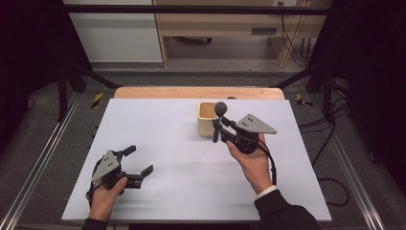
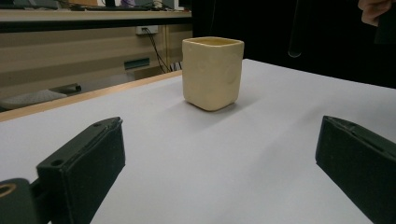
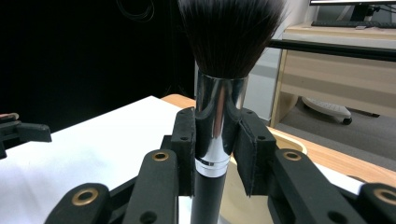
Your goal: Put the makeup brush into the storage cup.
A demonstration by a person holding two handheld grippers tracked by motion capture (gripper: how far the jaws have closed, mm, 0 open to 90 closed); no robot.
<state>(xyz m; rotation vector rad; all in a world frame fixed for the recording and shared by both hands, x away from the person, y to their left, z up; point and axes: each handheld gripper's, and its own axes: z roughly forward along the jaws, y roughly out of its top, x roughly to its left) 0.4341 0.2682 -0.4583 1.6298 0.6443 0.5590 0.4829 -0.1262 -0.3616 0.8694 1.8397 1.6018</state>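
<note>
The makeup brush (image 3: pixel 219 93) stands upright, dark bristles on top, with its silver ferrule clamped between the jaws of the right gripper (image 3: pixel 218 149), whose pads press on it from both sides. In the high view the brush (image 1: pixel 219 120) is held above the white table (image 1: pixel 167 143), just in front of the cream cup (image 1: pixel 207 120) and overlapping its near right corner (whether the handle touches the cup cannot be told). The cup is square-sided with rounded corners and stands upright toward the table's far edge, right of centre. The left gripper (image 1: pixel 139 160) rests low over the near left part of the table, well apart from the cup, its jaws spread wide with nothing between them; its own view looks across bare table at the cup (image 2: pixel 213 72).
</note>
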